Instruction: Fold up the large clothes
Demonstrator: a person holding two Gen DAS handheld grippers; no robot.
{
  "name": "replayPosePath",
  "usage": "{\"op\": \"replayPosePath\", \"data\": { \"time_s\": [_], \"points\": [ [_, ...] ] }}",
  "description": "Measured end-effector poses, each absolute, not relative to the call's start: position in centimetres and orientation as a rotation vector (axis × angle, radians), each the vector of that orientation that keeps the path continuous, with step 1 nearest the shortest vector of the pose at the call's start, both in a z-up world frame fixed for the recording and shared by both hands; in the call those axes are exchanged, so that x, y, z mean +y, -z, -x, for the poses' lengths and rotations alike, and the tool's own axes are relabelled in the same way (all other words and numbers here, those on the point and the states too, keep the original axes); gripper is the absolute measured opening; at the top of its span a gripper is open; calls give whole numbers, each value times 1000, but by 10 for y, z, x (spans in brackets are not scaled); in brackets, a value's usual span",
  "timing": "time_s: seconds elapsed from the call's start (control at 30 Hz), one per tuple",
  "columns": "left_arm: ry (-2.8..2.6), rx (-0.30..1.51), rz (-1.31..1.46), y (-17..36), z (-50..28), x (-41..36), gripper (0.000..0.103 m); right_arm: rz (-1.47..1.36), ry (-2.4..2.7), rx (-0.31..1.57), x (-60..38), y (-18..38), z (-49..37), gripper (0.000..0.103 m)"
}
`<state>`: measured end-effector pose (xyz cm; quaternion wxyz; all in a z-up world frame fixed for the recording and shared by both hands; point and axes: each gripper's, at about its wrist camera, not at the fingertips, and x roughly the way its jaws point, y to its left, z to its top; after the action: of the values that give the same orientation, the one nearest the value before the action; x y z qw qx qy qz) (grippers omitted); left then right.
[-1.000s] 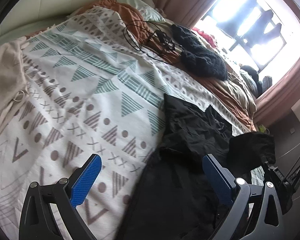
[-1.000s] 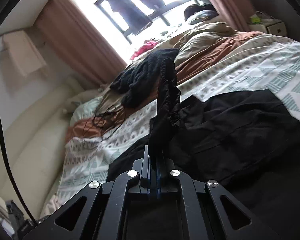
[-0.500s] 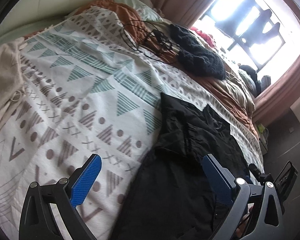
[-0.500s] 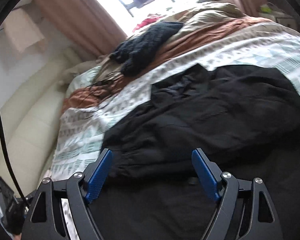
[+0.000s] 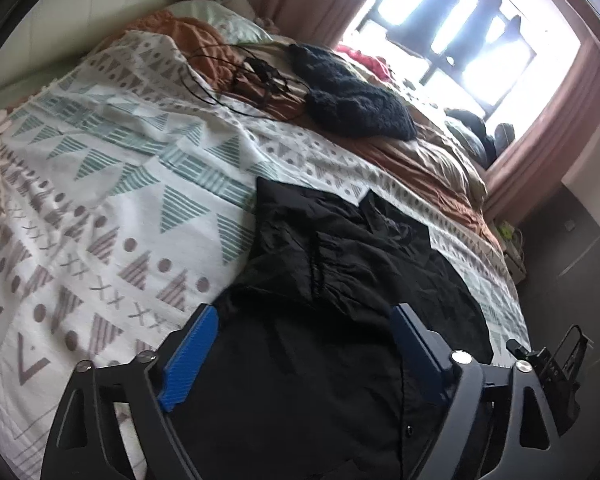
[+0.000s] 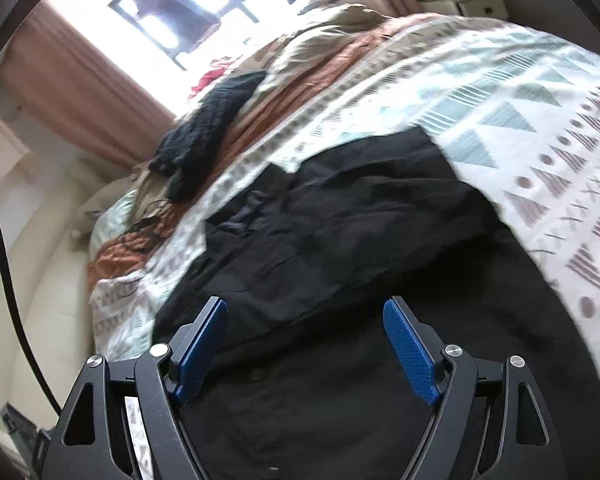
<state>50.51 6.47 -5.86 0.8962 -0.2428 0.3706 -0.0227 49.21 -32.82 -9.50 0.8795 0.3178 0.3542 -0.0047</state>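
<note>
Left wrist view: the left gripper (image 5: 302,344) hangs over the near part of the black shirt (image 5: 340,264), which lies crumpled on the patterned bedspread (image 5: 100,184). Its jaws have just been closing a little yet stand wide, with cloth below them and nothing pinched. The shirt looks thin, light and limp; it will sag and crease wherever it is lifted, so a hem or a seam edge is the better hold than the loose middle. A small button shows near the lower right, so a placket edge probably runs there.

Right wrist view: the right gripper (image 6: 306,346) is over the same shirt (image 6: 360,220), jaws apart and gripping nothing. A folded ridge crosses just beyond the fingertips; that doubled edge looks like the firmest place to pinch. The picture is blurred toward the bedspread (image 6: 520,92)
</note>
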Motion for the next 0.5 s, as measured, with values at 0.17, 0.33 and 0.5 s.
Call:
{"op": "replayPosePath", "data": {
  "time_s": [0.17,0.33,0.5],
  "points": [
    [38,762,482,61,-511,52,81,-710,51,730,-359,102,-485,77],
    [50,801,465,74,-524,32,77,-806,78,724,-391,118,-482,70],
    [65,828,425,78,-543,11,75,-890,113,722,-416,135,-485,68]
  ]
}}
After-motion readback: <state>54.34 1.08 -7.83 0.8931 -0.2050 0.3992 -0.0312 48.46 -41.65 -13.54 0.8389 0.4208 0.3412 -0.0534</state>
